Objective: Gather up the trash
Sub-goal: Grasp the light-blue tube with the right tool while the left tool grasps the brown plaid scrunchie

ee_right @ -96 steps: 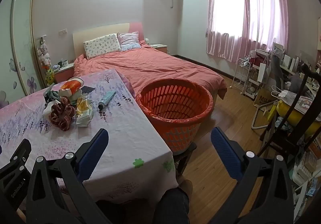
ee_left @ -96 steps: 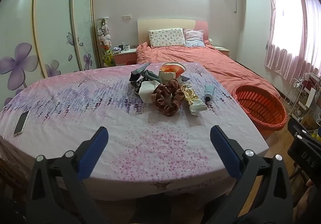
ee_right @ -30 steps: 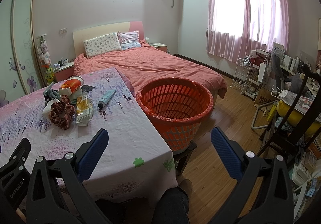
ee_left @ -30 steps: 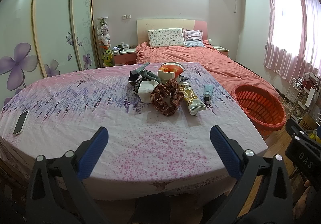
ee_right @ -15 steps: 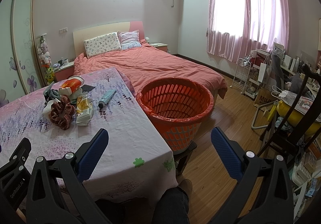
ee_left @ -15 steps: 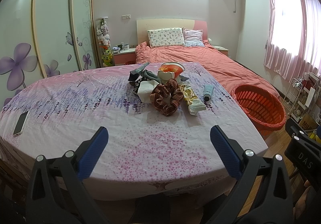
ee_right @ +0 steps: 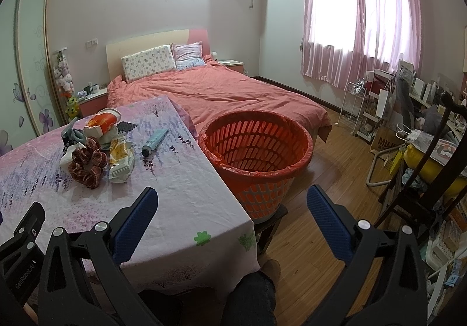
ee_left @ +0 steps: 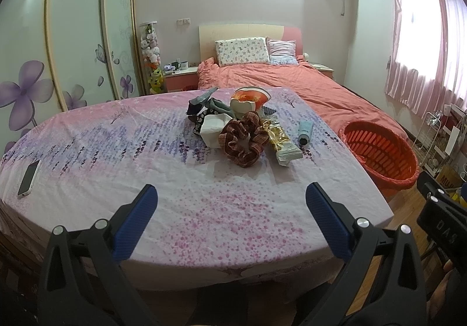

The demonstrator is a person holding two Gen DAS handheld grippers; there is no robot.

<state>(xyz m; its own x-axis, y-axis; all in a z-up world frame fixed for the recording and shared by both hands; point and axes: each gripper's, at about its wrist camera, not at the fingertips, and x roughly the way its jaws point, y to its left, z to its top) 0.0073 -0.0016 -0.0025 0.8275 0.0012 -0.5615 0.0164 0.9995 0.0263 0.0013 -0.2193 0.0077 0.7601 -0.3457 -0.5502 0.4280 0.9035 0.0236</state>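
Observation:
A pile of items sits mid-table: a brown plaid scrunchie (ee_left: 243, 140) (ee_right: 87, 162), a gold and white wrapper (ee_left: 281, 142) (ee_right: 121, 158), a white carton (ee_left: 214, 129), an orange paper cup (ee_left: 249, 98) (ee_right: 103, 120), grey cloth (ee_left: 204, 102) and a teal tube (ee_left: 305, 132) (ee_right: 154, 140). An orange basket (ee_left: 379, 148) (ee_right: 256, 151) with a red liner stands right of the table. My left gripper (ee_left: 230, 215) is open and empty over the table's near edge. My right gripper (ee_right: 232, 215) is open and empty, between table corner and basket.
The table (ee_left: 116, 151) has a pink and lilac floral cloth. A phone (ee_left: 29, 172) lies at its left edge. A bed (ee_right: 219, 92) stands behind. A dark chair (ee_right: 437, 174), a wire rack (ee_right: 354, 104) and clutter fill the right side.
Both views have barely shifted; the pile sits marginally farther off in the left wrist view. Both grippers stay open and empty.

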